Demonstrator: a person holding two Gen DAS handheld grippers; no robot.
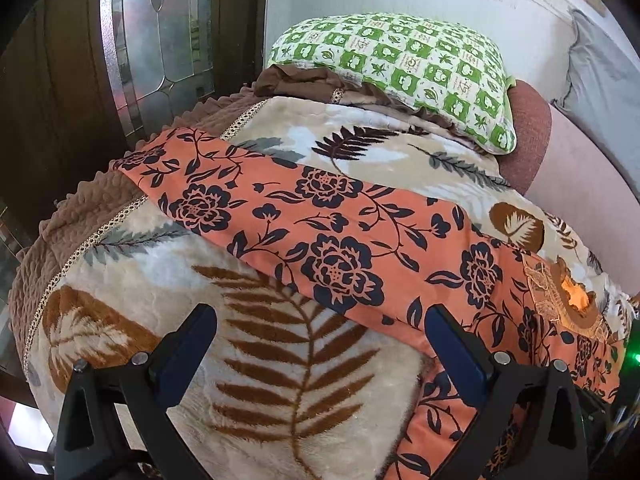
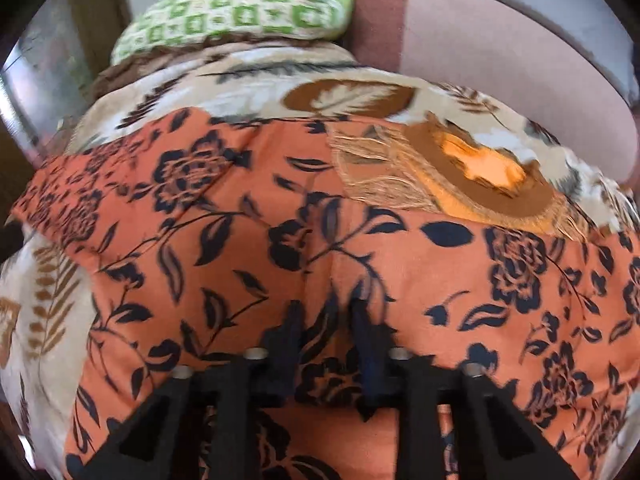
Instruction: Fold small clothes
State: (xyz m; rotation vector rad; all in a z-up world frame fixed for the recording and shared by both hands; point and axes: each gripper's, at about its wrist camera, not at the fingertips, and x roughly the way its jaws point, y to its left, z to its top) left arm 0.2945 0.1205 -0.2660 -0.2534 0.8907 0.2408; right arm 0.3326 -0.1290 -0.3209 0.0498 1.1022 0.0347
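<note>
An orange garment (image 1: 340, 220) with dark navy flowers lies spread across a plush leaf-print blanket (image 1: 280, 380). Its embroidered brown neckline (image 1: 560, 292) is at the right end. My left gripper (image 1: 320, 314) stands open over the blanket at the garment's near edge, and its right finger (image 1: 452, 340) overlaps the cloth. In the blurred right wrist view the garment (image 2: 400, 264) fills the frame, with the neckline (image 2: 480, 176) beyond. My right gripper (image 2: 327, 308) has its fingers close together, pinching a raised pucker of the orange cloth.
A green-and-white checked pillow (image 1: 400, 64) lies at the far end of the bed. A brown and pink padded bolster (image 1: 528, 140) runs along the right, by the pale wall. A dark wooden door with leaded glass (image 1: 160, 40) stands at the left, past the blanket's brown border (image 1: 48, 248).
</note>
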